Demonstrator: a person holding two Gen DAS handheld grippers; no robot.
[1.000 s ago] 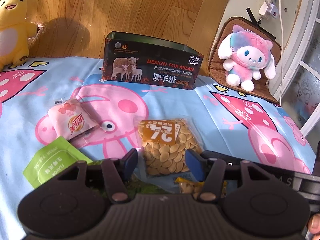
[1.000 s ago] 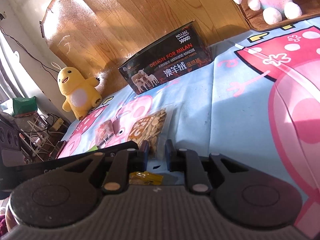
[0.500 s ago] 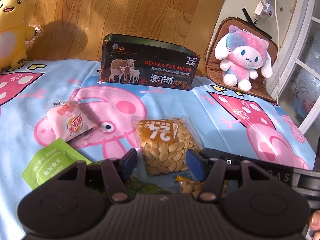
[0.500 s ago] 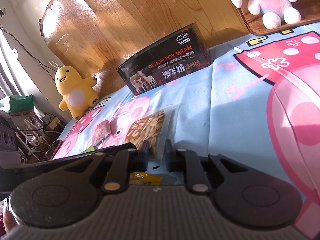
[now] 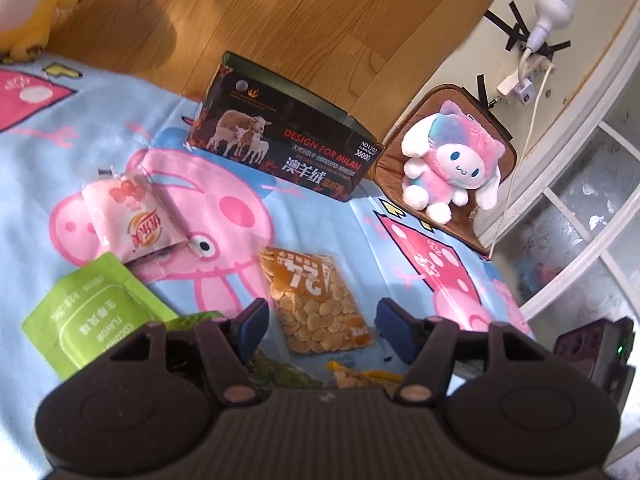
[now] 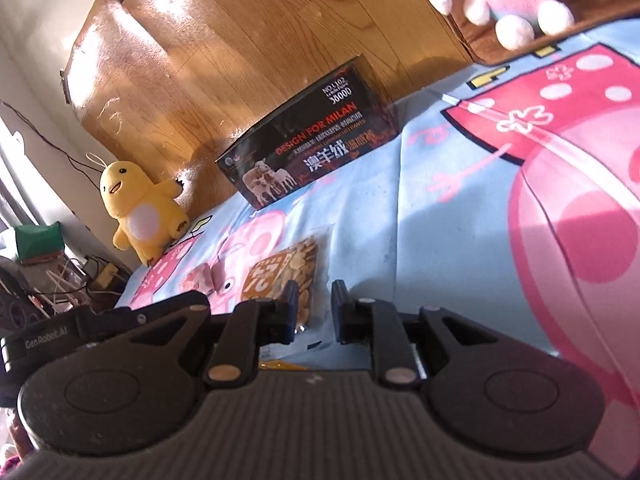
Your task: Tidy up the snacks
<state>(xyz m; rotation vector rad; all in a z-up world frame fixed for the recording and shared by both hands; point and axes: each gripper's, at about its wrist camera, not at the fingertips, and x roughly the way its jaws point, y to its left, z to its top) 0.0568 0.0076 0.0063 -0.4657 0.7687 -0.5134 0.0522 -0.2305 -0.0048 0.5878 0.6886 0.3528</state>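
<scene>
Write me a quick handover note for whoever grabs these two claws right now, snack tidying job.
Left claw: open, empty, poised over the near end of the seed packet.
Right claw: a narrow gap between its fingers, holding nothing, low over the blanket, beside the same packet.
Snacks: seed packet, pink sachet and green pouch all lie loose on the blanket; a yellow wrapper peeks out under the left claw.
The black box stands open-topped at the back; its inside is not visible.
Done: nothing visibly sorted. Left: every snack; the seed packet looks like the next pick.
</scene>
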